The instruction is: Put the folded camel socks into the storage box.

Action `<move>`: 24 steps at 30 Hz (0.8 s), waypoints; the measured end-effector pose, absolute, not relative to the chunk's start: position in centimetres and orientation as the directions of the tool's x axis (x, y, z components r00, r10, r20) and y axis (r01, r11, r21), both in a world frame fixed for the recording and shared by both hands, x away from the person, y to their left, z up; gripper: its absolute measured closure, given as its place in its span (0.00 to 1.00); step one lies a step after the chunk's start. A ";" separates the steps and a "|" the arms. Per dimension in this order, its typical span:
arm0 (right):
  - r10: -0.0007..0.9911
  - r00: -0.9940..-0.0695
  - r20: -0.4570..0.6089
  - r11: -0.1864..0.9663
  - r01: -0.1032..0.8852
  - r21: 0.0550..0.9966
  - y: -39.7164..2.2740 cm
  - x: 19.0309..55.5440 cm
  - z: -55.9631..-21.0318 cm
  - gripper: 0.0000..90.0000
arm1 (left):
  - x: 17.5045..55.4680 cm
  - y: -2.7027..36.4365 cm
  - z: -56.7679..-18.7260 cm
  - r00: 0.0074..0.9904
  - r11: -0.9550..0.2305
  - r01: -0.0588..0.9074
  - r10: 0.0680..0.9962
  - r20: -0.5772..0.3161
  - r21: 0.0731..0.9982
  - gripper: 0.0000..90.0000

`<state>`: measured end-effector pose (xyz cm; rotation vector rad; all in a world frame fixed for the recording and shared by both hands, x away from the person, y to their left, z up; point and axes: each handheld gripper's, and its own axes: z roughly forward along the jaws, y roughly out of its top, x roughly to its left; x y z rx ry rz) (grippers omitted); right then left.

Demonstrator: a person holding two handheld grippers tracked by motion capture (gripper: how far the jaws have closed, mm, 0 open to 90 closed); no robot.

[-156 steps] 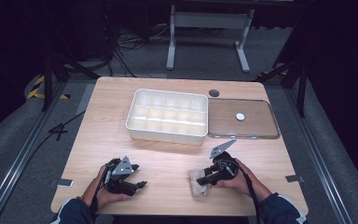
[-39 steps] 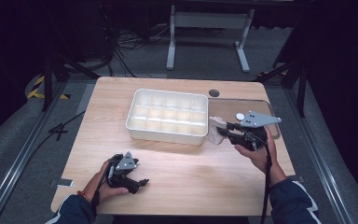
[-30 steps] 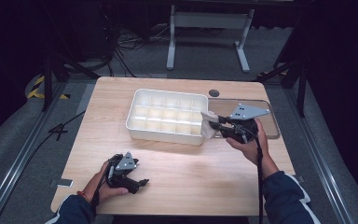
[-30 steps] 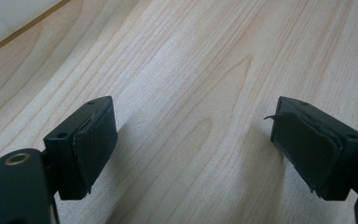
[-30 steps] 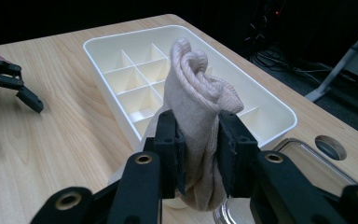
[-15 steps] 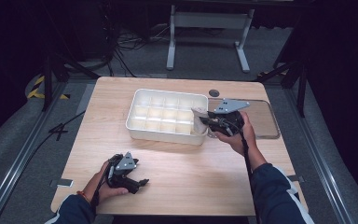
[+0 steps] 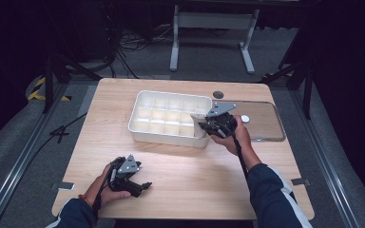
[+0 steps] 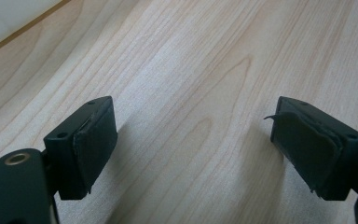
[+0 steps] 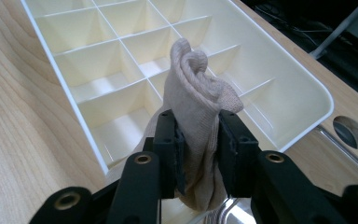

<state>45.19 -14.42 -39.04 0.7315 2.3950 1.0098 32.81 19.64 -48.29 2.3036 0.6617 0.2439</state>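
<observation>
Pinching a beige sock (image 9: 196,107), the right gripper (image 7: 208,127) hangs over the box's (image 7: 138,129) 4 o'clock corner cell; placing remains undone. At 7 o'clock, the left gripper (image 7: 141,188) rests spread and empty.

sock (image 9: 193,93) over tray (image 7: 142,129) corner, lid (image 7: 266,124) right

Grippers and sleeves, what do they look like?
Both grippers, left gripper and right gripper, are black with two blocky jaws carrying worn dark pads, topped by a grey three-cornered plate, each trailing a black cable. The person wears dark navy sleeves, the right with a white stripe, and a reddish wristband.
</observation>
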 end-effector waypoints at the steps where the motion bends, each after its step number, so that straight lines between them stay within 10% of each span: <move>1: 0.617 -0.766 -0.179 0.593 0.303 0.746 -14.4 45.3 -39.2 0.79 | 32.8 19.6 -48.3 0.851 -0.612 0.390 0.526 -0.015 0.688 0.16; 24: 0.557 -0.812 -0.171 0.722 0.373 0.583 -13.4 46.9 -41.1 0.79 | 32.8 19.6 -48.3 0.850 -0.610 0.390 0.527 -0.015 0.690 0.16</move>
